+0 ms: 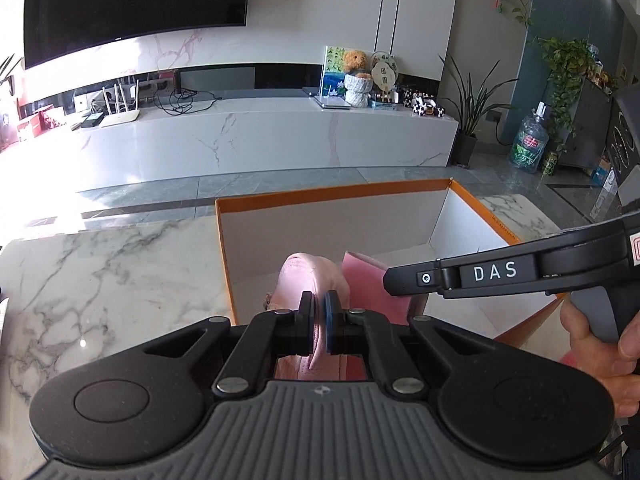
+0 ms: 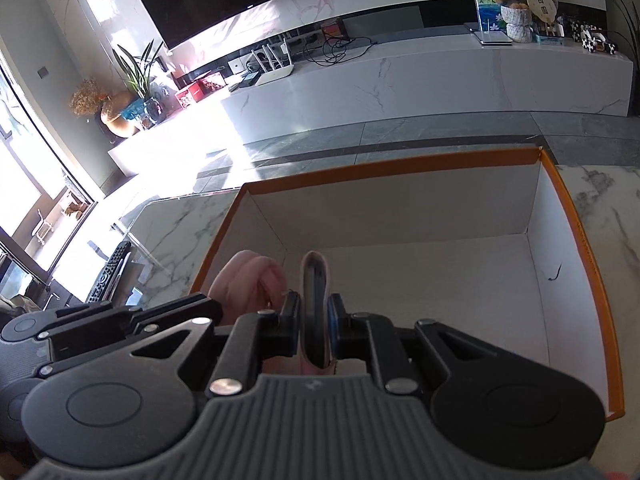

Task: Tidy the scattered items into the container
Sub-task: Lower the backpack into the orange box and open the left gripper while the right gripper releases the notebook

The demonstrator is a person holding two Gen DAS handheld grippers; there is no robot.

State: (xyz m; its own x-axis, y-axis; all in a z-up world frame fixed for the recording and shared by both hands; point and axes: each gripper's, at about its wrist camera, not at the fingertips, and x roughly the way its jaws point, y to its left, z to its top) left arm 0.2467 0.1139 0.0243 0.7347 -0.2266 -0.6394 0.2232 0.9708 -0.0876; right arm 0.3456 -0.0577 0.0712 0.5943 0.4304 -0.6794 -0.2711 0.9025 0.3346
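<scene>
My left gripper [image 1: 319, 304] is shut on a soft pink fabric item [image 1: 316, 272] and holds it over the near left corner of an orange-rimmed white box [image 1: 332, 192]. My right gripper [image 2: 314, 312] is shut on a flat pink case with a dark inner edge [image 2: 314, 280], held upright over the same box [image 2: 380, 168]. In the left wrist view the right gripper [image 1: 390, 284] reaches in from the right with the pink case [image 1: 372, 284] just beside the fabric item. In the right wrist view the left gripper [image 2: 216, 308] sits close on the left with the fabric item [image 2: 248, 276]. The box floor looks bare.
The box stands on a marble table [image 1: 100, 280]. A black remote control [image 2: 110, 276] lies on a lower surface off the table's left edge. A hand [image 1: 600, 344] grips the right gripper's handle. Beyond the table, a grey floor and a white TV console [image 1: 260, 136].
</scene>
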